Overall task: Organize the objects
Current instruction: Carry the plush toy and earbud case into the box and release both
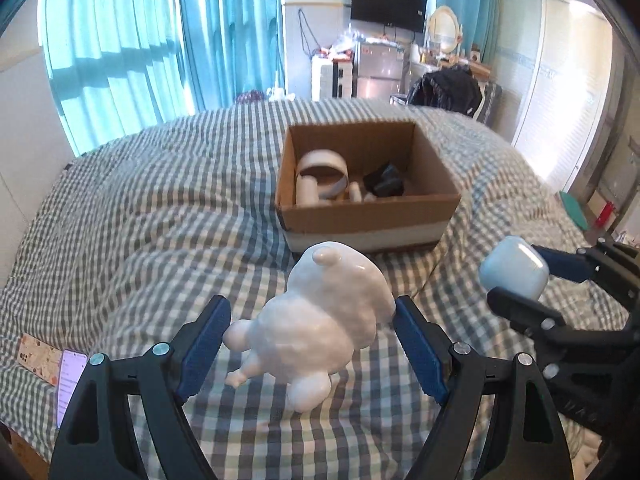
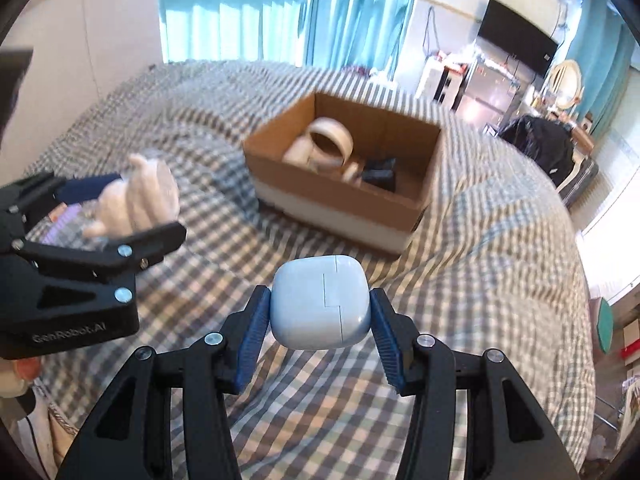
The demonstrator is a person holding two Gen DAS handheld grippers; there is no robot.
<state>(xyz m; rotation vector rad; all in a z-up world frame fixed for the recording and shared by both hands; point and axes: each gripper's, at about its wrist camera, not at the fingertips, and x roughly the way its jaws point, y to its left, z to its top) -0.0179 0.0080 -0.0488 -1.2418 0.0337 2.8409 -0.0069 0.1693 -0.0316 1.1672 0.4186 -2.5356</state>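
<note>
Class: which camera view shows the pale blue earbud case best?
Right wrist view: the earbud case sits centred and sharp in the right claw, lid seam visible. Left wrist view shows it only sideways near the frame edge.

A home bedroom — checked bed (image 1: 160, 208), curtains (image 1: 132, 40), wall television (image 1: 387, 5).

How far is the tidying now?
Done: a roll of tape and a black object lie in the cardboard box. In hand: left gripper holds a white figurine, right gripper a pale blue case. Left: placing both inside.
</note>
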